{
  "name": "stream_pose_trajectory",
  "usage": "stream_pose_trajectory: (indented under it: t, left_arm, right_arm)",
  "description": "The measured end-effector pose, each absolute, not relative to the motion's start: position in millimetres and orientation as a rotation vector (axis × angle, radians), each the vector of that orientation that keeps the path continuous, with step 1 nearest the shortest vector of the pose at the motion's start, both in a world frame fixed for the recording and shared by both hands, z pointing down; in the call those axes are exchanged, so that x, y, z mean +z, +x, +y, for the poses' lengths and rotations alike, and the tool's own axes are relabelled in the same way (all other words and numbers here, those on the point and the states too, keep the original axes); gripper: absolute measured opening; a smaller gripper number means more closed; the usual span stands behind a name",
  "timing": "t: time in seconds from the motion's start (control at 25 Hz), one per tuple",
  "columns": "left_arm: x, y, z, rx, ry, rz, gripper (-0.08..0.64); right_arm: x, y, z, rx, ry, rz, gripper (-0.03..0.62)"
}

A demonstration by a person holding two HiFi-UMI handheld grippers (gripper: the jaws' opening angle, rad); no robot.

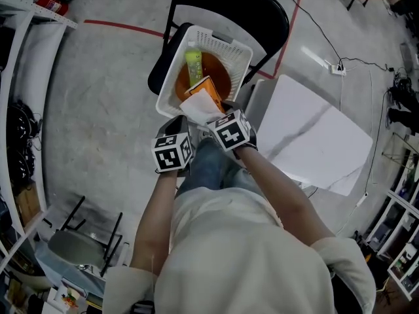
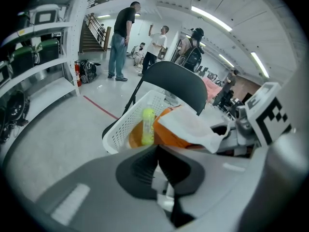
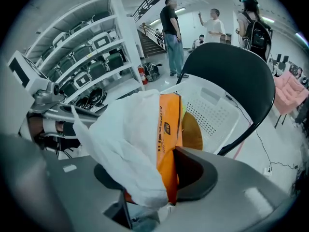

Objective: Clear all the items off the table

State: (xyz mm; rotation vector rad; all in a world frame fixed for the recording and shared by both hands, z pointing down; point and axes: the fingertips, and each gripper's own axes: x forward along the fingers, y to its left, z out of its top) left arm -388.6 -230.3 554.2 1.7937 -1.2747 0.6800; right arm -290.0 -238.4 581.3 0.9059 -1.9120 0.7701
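Note:
A white basket rests on a black chair. It holds an orange bowl and a yellow-green bottle. My right gripper hangs over the basket's near edge, shut on an orange packet and a white napkin. The napkin drapes over the jaws and hides the fingertips. My left gripper is just left of it, near the basket's front corner, shut with nothing in it. The left gripper view also shows the bottle and the napkin.
A white table stands to the right of the chair, its visible top bare. Metal shelving lines the left side, with a folding stool below it. Several people stand far behind the chair. A cable and power strip lie on the floor.

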Motion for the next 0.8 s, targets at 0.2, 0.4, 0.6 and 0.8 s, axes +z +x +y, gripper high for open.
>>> stream_pose_trajectory:
  t: [0.2,0.4,0.6,0.8]
  left_arm:
    - [565,-393,-241,0.68,1.782,-1.28,0.009]
    - [571,-395,-249,0.667,1.765,-1.291,0.009]
    - [572,-397,-251,0.661,1.761,-1.296,0.009]
    - [572,-399,-247,0.658,1.757,-1.301,0.009]
  right_arm:
    - [591,-298,-246,0.773,0.887,-1.907,0.252]
    - [598,-307,-251,0.78,0.869,-1.905,0.252]
    - [601,-309,-253,0.78,0.862,-1.905,0.253]
    - [601,-312,-255,0.775,0.88,-1.929,0.305]
